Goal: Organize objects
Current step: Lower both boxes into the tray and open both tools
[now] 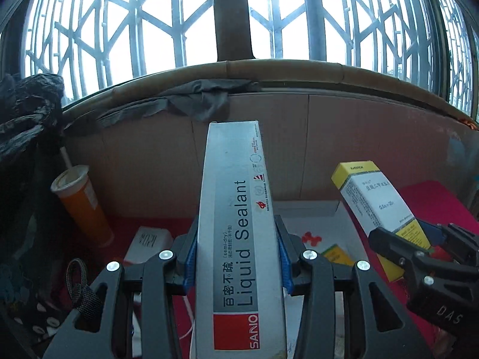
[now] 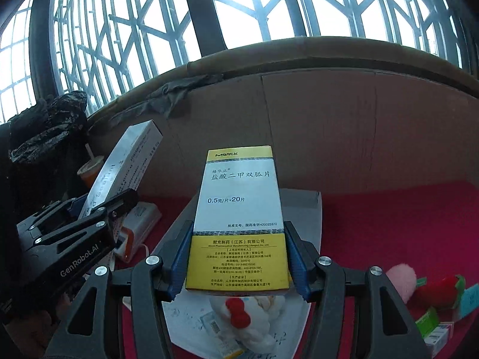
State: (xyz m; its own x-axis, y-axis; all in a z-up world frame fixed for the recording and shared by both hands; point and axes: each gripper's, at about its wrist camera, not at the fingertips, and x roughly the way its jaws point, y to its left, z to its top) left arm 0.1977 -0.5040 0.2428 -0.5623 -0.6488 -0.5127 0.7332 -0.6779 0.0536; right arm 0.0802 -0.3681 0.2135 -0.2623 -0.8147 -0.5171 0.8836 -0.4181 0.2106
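The left tongs (image 1: 236, 257) are clamped on a long grey Liquid Sealant box (image 1: 236, 209), lifted above the red tabletop (image 2: 389, 224). Beside them the right tongs (image 2: 238, 257) are clamped on a yellow and white Merck medicine box (image 2: 239, 209). A cardboard wall (image 2: 329, 119) closes the far edge. Open red surface lies to the right. Only the left view shows the whole orange cup (image 1: 83, 206); only the right view shows a pink plush toy (image 2: 402, 281).

Red cloth (image 2: 389, 224) under white box (image 2: 302, 206)
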